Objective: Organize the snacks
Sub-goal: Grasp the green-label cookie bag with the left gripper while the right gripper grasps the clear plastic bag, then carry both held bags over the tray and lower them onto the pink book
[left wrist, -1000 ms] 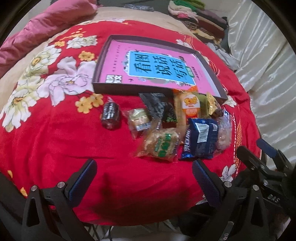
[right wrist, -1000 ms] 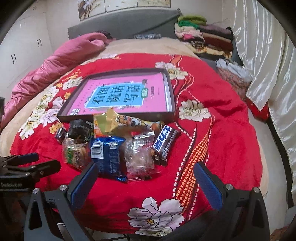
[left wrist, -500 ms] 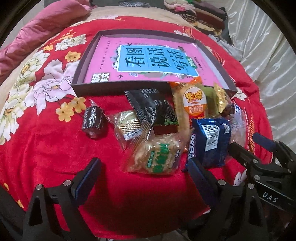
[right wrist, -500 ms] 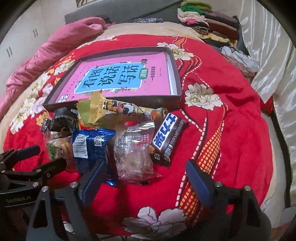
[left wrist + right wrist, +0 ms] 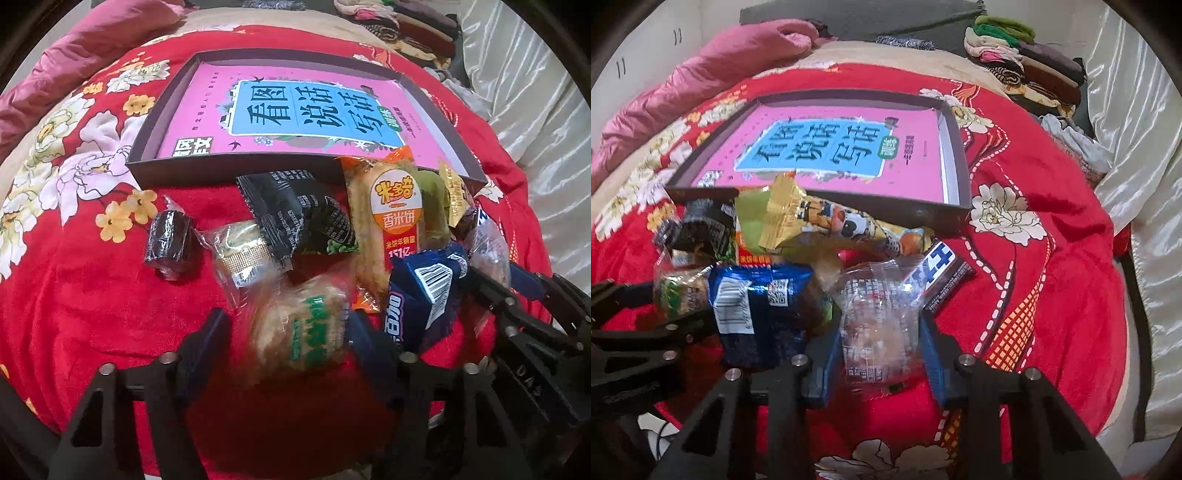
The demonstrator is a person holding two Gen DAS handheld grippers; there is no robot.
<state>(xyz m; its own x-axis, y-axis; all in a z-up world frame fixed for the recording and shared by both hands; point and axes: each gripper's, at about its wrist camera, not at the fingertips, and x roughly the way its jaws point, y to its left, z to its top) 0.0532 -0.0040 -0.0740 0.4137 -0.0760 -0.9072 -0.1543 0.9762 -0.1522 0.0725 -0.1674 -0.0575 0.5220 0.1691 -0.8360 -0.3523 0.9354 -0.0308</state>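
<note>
Both claws closing in since earlier frame: left claw (image 5: 288,332) flanking green-label cake packet (image 5: 306,325), right claw (image 5: 881,349) pinching clear wrapper (image 5: 879,325); slippery film risking slipping out, neighbouring blue pack (image 5: 757,310) getting dragged

The snacks lie in a tight heap (image 5: 332,254) right in front of the box (image 5: 236,168), touching and piled on each other, with almost no gaps to slip between. The box wall blocks the far side of the heap. Left of the small dark candy (image 5: 168,245) the red blanket (image 5: 85,295) is bare. Right of the black bar (image 5: 945,273) the blanket is bare too. The two grippers crowd the near side.
</note>
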